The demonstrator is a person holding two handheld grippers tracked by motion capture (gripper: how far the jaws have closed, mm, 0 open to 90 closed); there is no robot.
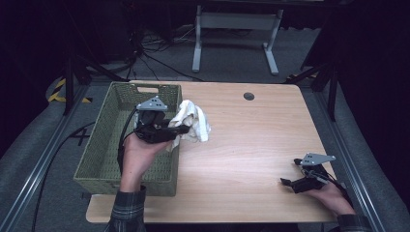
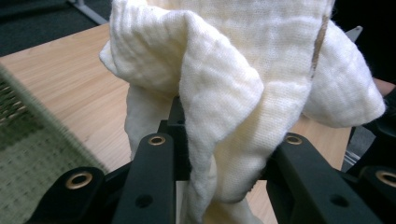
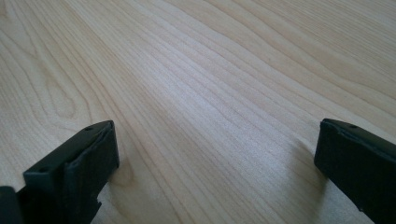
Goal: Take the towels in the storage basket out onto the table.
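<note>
The left gripper pinches a cream cloth, and both are held in the air just above the right-hand rim of the green woven basket, which stands on the left part of the wooden table. In the high view the cloth hangs in a bunched lump over the table side of that rim, lifted off the wood, with most of its bulk just outside the basket. The left gripper view looks along the two black jaws, which press on a gathered fold of the cloth low in the picture, while the rest of the fabric billows up and out to both sides; a strip of the basket's weave shows at the lower left of that view, with bare table beyond it. The person's left hand grips the tool's body above the inside of the basket. The right gripper lies well away from the basket, near the table's front right corner, held by the right hand. Its jaws are spread wide with nothing between them, and between them shows bare wood grain.
</note>
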